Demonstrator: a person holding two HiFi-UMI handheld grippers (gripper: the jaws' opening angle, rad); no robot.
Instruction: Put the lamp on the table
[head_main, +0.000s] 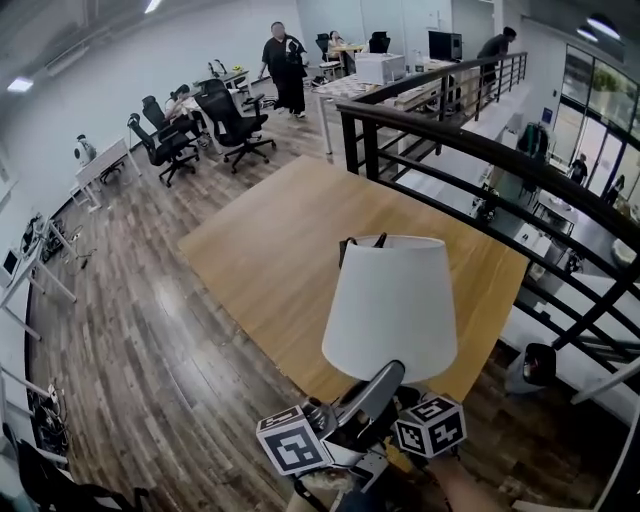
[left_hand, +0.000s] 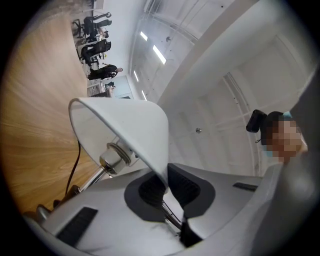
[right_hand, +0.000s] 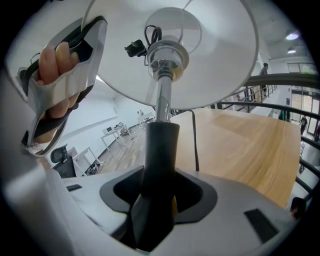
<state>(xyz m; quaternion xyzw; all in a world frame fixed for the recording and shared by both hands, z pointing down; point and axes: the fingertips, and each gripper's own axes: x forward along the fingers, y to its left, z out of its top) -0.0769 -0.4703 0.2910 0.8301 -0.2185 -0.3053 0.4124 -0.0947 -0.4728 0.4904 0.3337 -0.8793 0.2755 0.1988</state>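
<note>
Left gripper (left_hand: 167, 186) and right gripper (right_hand: 159, 190) clasp the lamp (head_main: 392, 305)

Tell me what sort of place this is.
Most likely an open-plan office on an upper level: swivel office chairs, white desks, and a black railing overlooking a lower floor.

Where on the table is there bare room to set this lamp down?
The light wooden tabletop looks bare wherever it shows, from its left edge along the plank floor to the black metal railing. The white-shaded lamp hides the patch under it. Crowding is only at the lamp: left gripper on its shade rim, right gripper on its black stem.
</note>
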